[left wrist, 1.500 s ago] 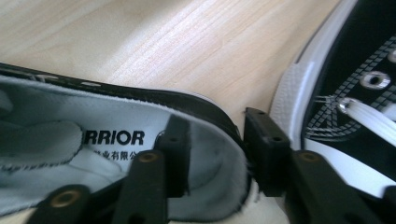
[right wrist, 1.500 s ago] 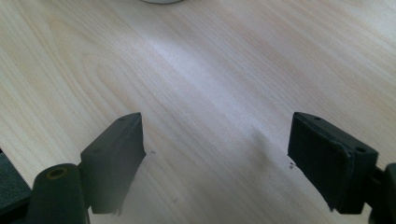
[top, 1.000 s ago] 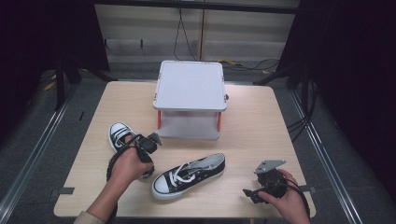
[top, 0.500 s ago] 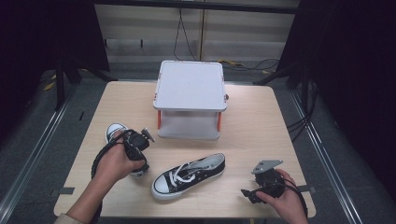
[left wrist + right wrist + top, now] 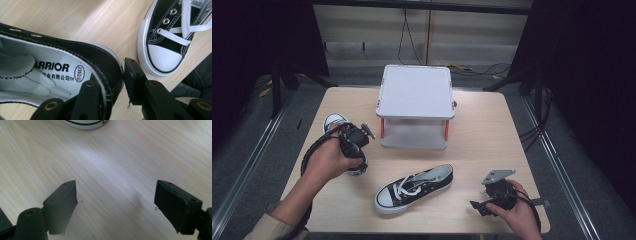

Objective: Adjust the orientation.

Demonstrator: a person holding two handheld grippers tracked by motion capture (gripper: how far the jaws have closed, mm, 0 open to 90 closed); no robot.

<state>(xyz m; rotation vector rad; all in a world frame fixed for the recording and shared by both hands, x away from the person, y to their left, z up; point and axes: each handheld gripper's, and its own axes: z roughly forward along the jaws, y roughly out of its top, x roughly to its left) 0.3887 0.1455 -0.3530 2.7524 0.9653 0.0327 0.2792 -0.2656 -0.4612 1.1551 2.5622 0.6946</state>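
L gripper (image 5: pixel 113 100) clamped on heel wall of first sneaker (image 5: pixel 60 67); R gripper (image 5: pixel 115 205) jaws wide apart, nothing between.
First sneaker's toe cut off; second sneaker (image 5: pixel 170 37) lies beyond L jaws, heel out of frame.

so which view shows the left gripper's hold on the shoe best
The left gripper view: the left gripper has the shoe's heel wall between its jaws, one inside, one outside. The high view shows the left gripper over that shoe, the grip itself hidden by the hand.
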